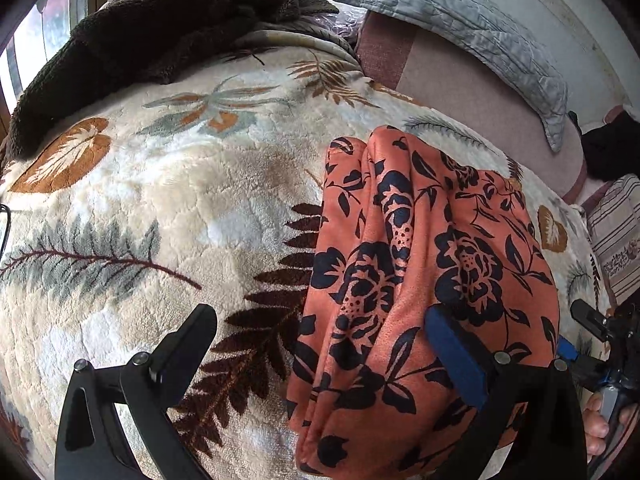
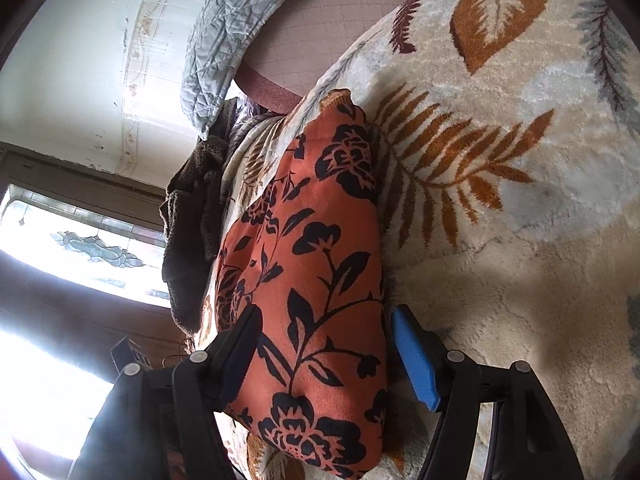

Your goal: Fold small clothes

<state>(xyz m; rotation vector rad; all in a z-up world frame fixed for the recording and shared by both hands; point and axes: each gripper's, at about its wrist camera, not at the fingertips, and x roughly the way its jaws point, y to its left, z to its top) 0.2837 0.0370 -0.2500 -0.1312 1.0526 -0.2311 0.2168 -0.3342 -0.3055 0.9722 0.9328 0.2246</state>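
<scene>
Right gripper (image 2: 324, 356) first: jaws spread wide, straddling the near end of the orange floral garment (image 2: 316, 248), with daylight between the blue pad and the cloth, so nothing is actually pinched as far as I can see. Left gripper (image 1: 320, 344) is spread too, one finger out over bare blanket, the blue-padded finger (image 1: 456, 360) lying against the cloth without squeezing it.

The garment sits as a puffy, folded-over bundle on the leaf-print fleece blanket (image 1: 160, 208), near its right edge. It looks like thin, soft, light fabric: zero stiffness, it'll sag and unfold if you lift it from the middle. I'd grab at a corner or along the doubled edge, pinching all layers together. The plush blanket probably drags on it a bit.

Further back: a dark brown fuzzy throw (image 1: 152, 28) and a grey quilted pillow (image 1: 460, 20).
</scene>
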